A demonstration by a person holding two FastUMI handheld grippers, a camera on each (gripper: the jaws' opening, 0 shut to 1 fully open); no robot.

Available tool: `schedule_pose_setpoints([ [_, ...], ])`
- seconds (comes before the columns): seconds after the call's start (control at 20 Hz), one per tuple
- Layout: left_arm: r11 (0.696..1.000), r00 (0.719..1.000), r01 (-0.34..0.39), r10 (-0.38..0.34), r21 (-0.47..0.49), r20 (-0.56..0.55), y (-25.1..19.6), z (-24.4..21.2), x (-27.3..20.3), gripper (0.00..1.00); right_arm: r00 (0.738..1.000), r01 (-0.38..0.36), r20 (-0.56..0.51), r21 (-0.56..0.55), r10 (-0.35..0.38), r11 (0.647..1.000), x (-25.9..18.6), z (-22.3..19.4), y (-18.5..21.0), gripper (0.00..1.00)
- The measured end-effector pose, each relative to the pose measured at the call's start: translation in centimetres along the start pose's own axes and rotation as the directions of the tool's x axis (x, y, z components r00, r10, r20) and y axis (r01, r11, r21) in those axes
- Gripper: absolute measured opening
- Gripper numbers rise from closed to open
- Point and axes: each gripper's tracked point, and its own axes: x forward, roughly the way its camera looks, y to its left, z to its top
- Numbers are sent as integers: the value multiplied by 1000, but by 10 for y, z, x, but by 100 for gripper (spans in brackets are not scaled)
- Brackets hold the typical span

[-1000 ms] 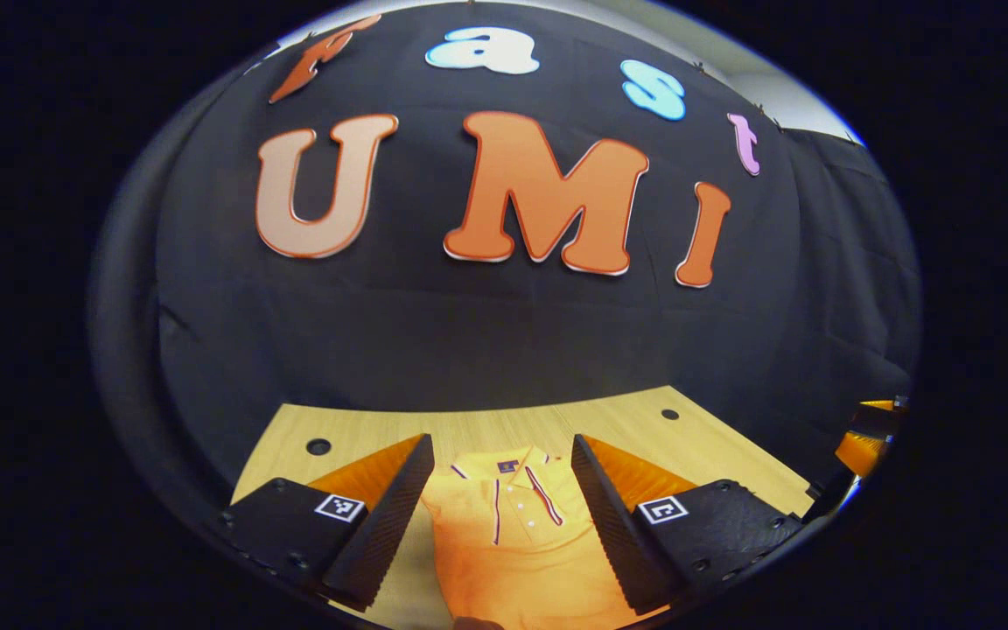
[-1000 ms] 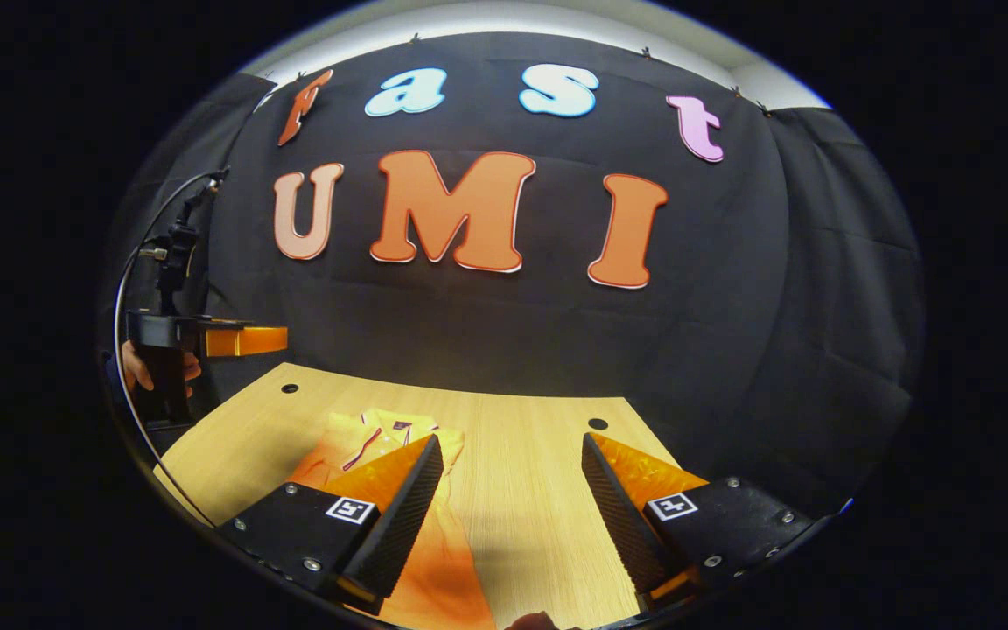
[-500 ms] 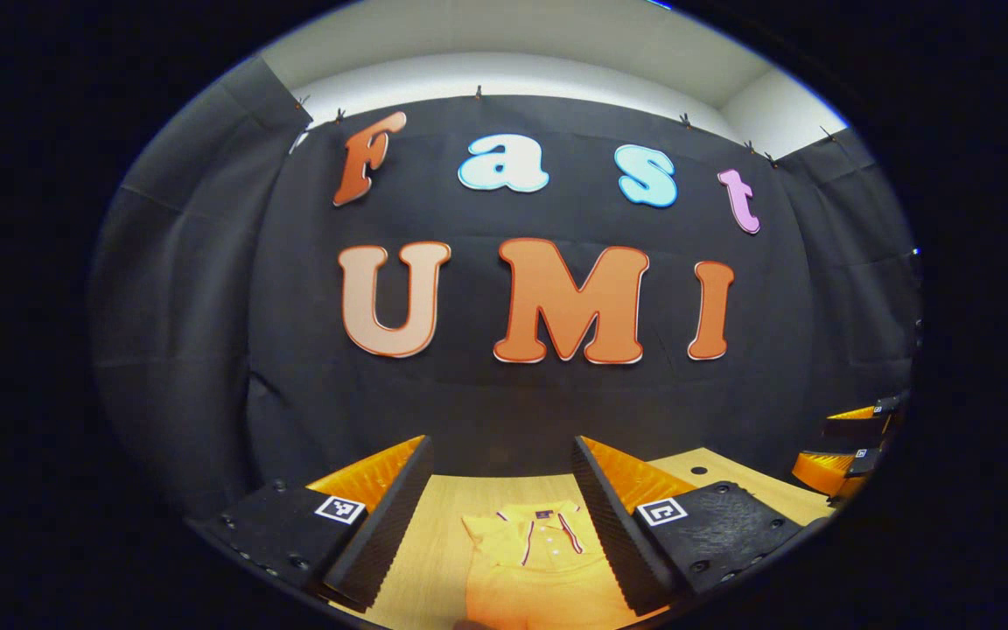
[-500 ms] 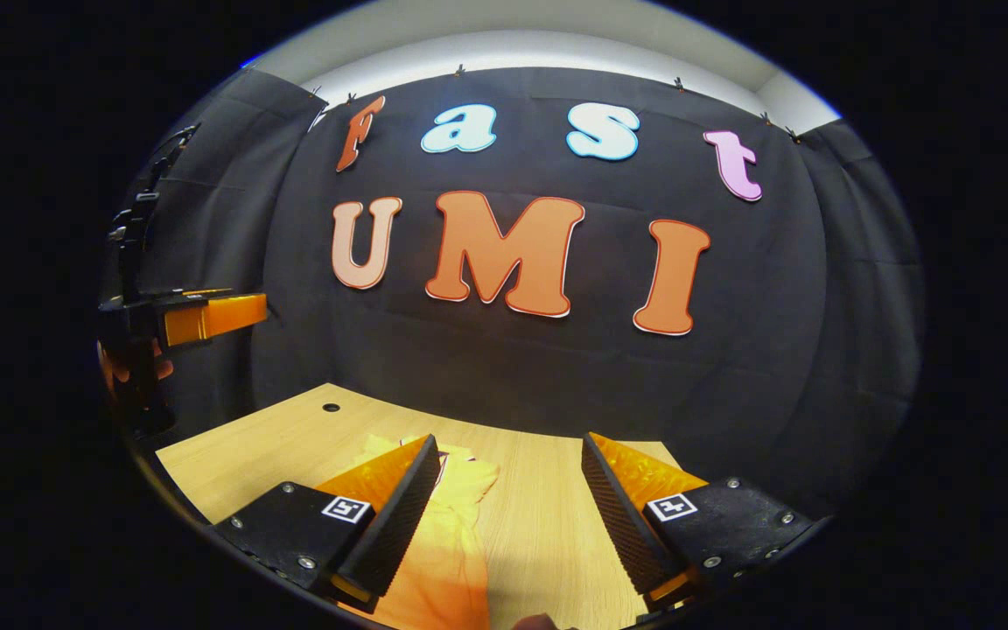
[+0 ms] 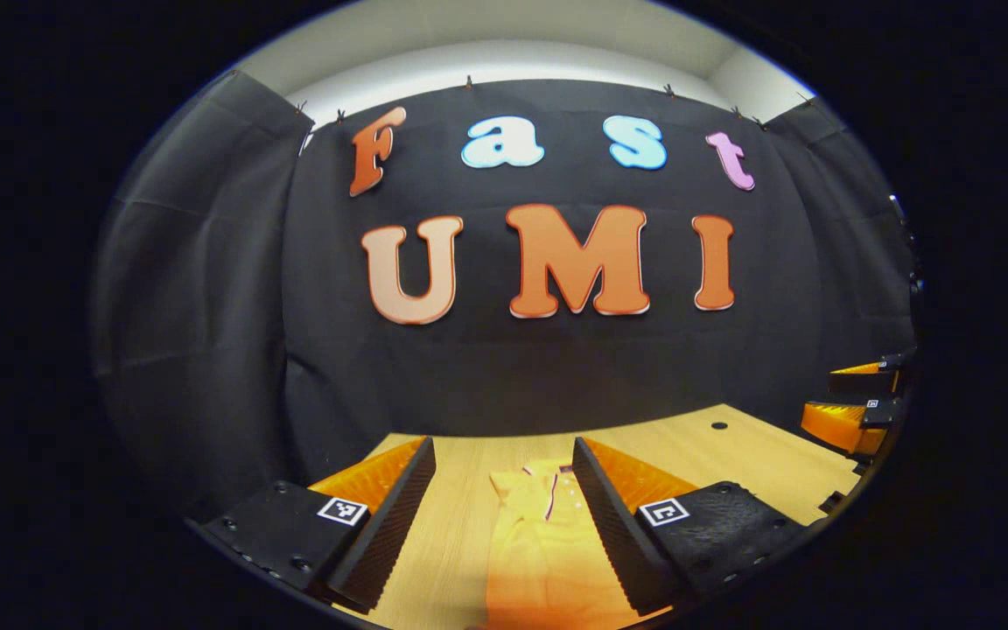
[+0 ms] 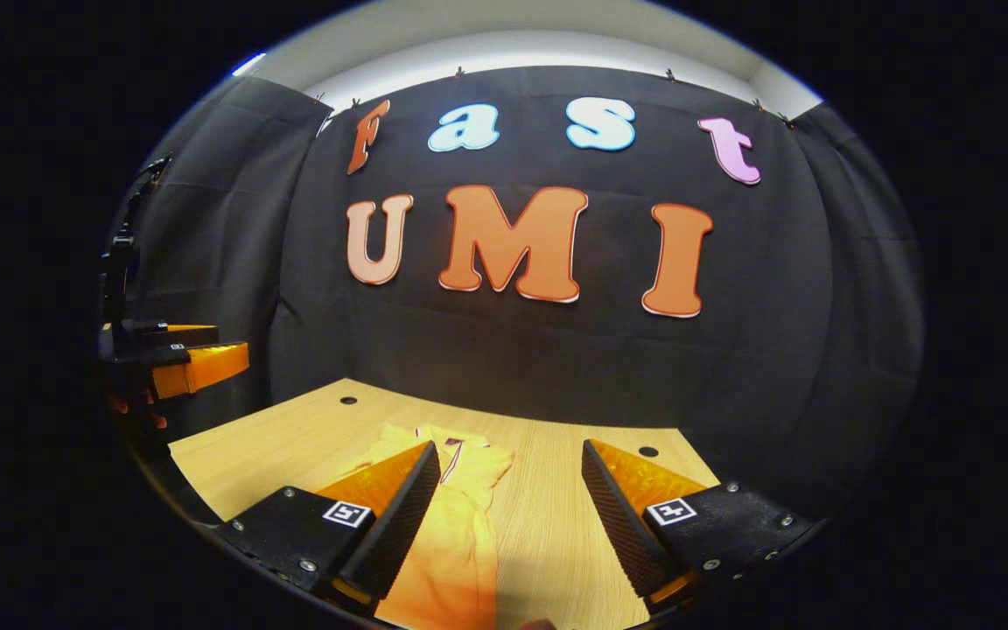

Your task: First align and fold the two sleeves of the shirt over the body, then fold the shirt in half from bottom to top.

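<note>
An orange polo shirt (image 5: 539,542) with a striped collar lies on the wooden table (image 5: 731,455), collar toward the far wall. In the left gripper view it sits between the fingers of my left gripper (image 5: 504,525), nearer the right one; the gripper hangs above it, open and holding nothing. In the right gripper view the shirt (image 6: 456,542) lies by the left finger of my right gripper (image 6: 504,525), which is open and holds nothing. The right gripper (image 5: 854,407) shows at the far right of the left gripper view. The left gripper (image 6: 180,359) shows at the far left of the right gripper view.
The table (image 6: 548,525) has small round holes (image 6: 347,400) near its far corners. Black cloth closes the booth behind and at both sides. A hand (image 6: 132,407) holds the left gripper at the left edge of the right gripper view.
Both grippers have lifted and drawn back from the shirt, so the shirt looks smaller and lower in each view. Both stayed open.
</note>
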Motion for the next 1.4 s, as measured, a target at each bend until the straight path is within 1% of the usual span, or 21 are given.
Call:
schedule_pose_setpoints([
  [0.1, 1000, 997, 0, 0, -1, -72, 1, -26, 1, 97, 998, -4, -61, 1, 4, 1000, -1, -23, -1, 98],
  [0.2, 1000, 989, 5, -4, 6, -150, -1, -52, 1, 97, 990, -14, -139, 21, 17, 1000, -1, -52, 0, 99],
  [0.3, 1000, 974, 5, -5, -1, -228, 0, -80, 2, 97, 974, -22, -223, 45, 32, 999, 0, -78, 2, 99],
  [0.4, 1000, 948, 6, -10, -14, -319, 0, -109, -4, 97, 953, -35, -299, 69, 54, 997, -2, -104, 7, 99],
  [0.45, 1000, 932, 5, -13, -23, -362, 1, -123, -7, 97, 939, -44, -338, 79, 68, 996, -4, -116, 10, 99],
  [0.55, 999, 899, 1, -15, -33, -438, 5, -149, -13, 97, 901, -45, -425, 90, 79, 995, -8, -147, 15, 99],
  [0.65, 999, 863, 3, -24, -43, -505, 6, -172, -17, 98, 856, -26, -513, 85, 66, 996, -11, -174, 13, 99],
  [0.8, 998, 802, 9, -45, -64, -596, 6, -213, -26, 98, 801, -38, -590, 112, 97, 993, -14, -197, 20, 99],
  [0.85, 998, 779, 11, -51, -68, -625, 6, -225, -29, 98, 787, -38, -609, 111, 98, 993, -13, -205, 21, 99],
  [0.95, 997, 733, 9, -56, -73, -678, 4, -248, -35, 98, 750, -41, -653, 110, 104, 993, -18, -222, 25, 99],
  [1.0, 997, 712, 9, -62, -80, -699, 0, -261, -31, 98, 729, -43, -675, 117, 112, 992, -21, -230, 28, 99],
  [1.05, 996, 687, 3, -67, -88, -724, -1, -272, -30, 98, 696, -40, -708, 128, 119, 991, -27, -242, 31, 99],
  [1.1, 994, 672, -5, -75, -105, -736, -5, -280, -23, 98, 665, -40, -734, 147, 136, 988, -33, -250, 35, 100],
  [1.2, 992, 627, -24, -85, -128, -775, -6, -292, -25, 98, 635, -26, -759, 163, 142, 986, -35, -264, 41, 100],
  [1.3, 990, 595, -29, -91, -135, -798, -7, -304, -31, 99, 615, -17, -777, 158, 135, 987, -38, -273, 39, 100],
  [1.35, 992, 585, -29, -85, -126, -806, -6, -310, -30, 99, 609, -19, -782, 157, 136, 987, -38, -276, 40, 100],
  [1.4, 993, 567, -28, -82, -119, -819, -6, -317, -31, 99, 602, -22, -787, 155, 137, 988, -39, -278, 41, 99],
])
